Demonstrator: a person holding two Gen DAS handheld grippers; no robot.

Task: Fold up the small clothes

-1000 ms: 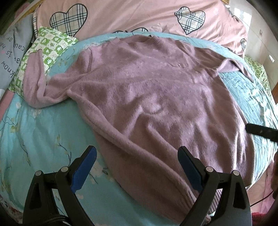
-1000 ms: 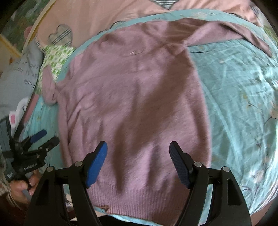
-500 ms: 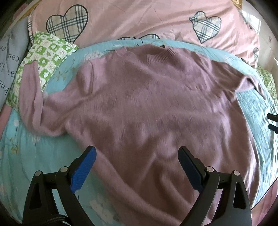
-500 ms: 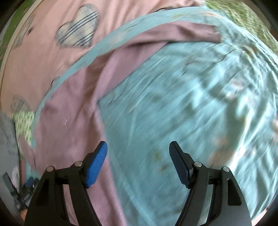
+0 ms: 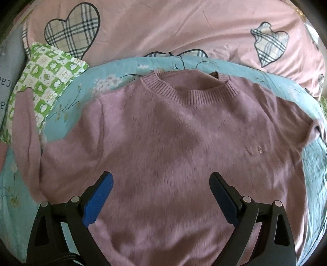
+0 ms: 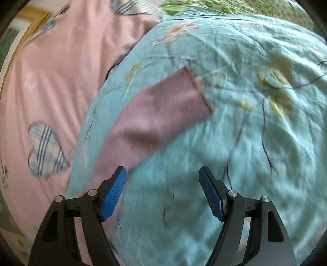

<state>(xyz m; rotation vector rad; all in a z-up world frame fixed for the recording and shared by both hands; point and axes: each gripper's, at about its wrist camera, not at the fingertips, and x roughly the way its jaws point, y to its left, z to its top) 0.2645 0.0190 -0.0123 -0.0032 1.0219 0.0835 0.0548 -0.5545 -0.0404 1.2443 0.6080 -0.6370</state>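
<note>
A mauve knit sweater lies flat and face up on a turquoise floral bedspread, its ribbed collar toward the pillows. My left gripper is open and empty, hovering over the sweater's lower chest. The left sleeve runs down over a green checked pillow. In the right wrist view the other sleeve stretches out on the bedspread with its cuff at the far end. My right gripper is open and empty, just short of that sleeve's near part.
A pink duvet with plaid hearts lies behind the sweater and shows at the left of the right wrist view. A green checked pillow sits at the left. Green patterned fabric lies beyond the bedspread.
My left gripper has moved up the sweater from the hem toward the collar. My right gripper has swung right, from the sweater body to the outstretched sleeve. Both stayed open.
</note>
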